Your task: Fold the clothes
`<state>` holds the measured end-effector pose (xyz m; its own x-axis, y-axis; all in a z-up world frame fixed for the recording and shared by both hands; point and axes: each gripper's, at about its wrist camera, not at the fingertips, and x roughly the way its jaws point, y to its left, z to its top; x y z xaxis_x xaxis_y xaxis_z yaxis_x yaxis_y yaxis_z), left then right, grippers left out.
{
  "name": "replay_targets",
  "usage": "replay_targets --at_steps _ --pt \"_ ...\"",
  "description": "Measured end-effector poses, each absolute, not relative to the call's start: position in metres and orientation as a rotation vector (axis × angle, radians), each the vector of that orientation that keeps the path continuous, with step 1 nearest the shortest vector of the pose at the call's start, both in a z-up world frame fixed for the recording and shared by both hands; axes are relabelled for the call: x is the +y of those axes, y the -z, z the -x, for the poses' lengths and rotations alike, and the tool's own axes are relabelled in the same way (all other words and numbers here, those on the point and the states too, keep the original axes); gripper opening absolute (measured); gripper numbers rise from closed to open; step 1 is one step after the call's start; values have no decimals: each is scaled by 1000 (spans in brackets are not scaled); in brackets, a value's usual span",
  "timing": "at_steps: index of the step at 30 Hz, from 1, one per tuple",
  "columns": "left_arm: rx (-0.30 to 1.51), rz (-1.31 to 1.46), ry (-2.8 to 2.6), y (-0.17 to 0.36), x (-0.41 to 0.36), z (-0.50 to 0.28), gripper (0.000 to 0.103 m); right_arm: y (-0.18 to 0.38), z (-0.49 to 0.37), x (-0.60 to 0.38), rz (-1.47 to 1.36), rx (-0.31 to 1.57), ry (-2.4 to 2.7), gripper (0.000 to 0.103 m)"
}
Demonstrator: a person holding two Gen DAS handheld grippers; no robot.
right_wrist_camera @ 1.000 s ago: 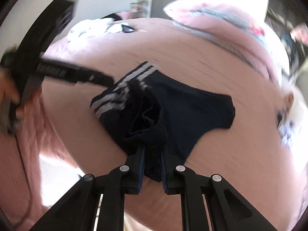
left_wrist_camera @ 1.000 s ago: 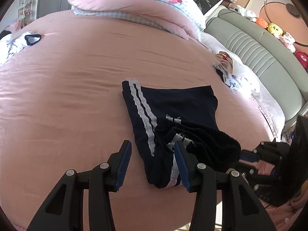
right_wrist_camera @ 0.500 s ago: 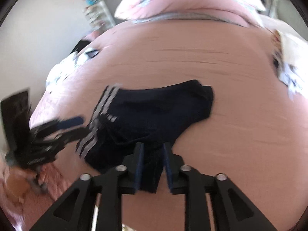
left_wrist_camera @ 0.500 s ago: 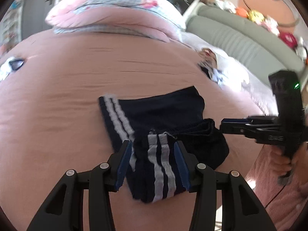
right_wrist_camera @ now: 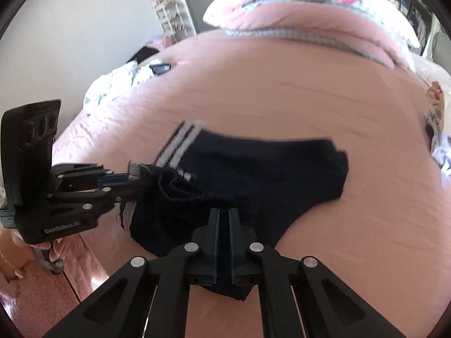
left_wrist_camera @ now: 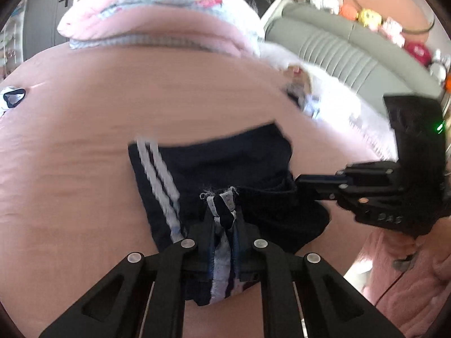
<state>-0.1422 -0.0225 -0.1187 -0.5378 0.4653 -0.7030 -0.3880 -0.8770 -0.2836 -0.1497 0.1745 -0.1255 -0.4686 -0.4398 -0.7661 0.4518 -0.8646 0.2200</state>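
Dark navy shorts with white side stripes [left_wrist_camera: 225, 163] lie on the pink bed [left_wrist_camera: 84, 112]; they also show in the right wrist view [right_wrist_camera: 267, 169]. My left gripper [left_wrist_camera: 224, 222] is shut on the striped near corner of the shorts, with cloth bunched between the jaws. My right gripper [right_wrist_camera: 223, 217] is shut on the dark near edge of the shorts. The right gripper shows in the left wrist view [left_wrist_camera: 298, 181] at the right, and the left gripper shows in the right wrist view [right_wrist_camera: 135, 171] at the left.
A folded pink quilt [left_wrist_camera: 157, 19] lies at the bed's far end. Loose clothes lie at the left edge [right_wrist_camera: 121, 79] and the right side [left_wrist_camera: 304, 95]. A grey-green sofa [left_wrist_camera: 352, 53] with plush toys stands to the right. The bed's near edge lies under both grippers.
My left gripper has shut on the striped corner of the shorts; it was open before. My right gripper stays shut on the dark edge and has shifted beside the left one.
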Motion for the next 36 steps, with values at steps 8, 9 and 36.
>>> replay_targets --at_steps 8,9,36 --pt "31 1331 -2355 138 -13 177 17 121 172 174 -1218 40 2372 5" --pt "34 1328 -2364 140 -15 174 21 124 172 173 -1232 40 2365 5" --pt "-120 1166 -2450 127 -30 220 8 115 222 164 -1141 69 2483 5"
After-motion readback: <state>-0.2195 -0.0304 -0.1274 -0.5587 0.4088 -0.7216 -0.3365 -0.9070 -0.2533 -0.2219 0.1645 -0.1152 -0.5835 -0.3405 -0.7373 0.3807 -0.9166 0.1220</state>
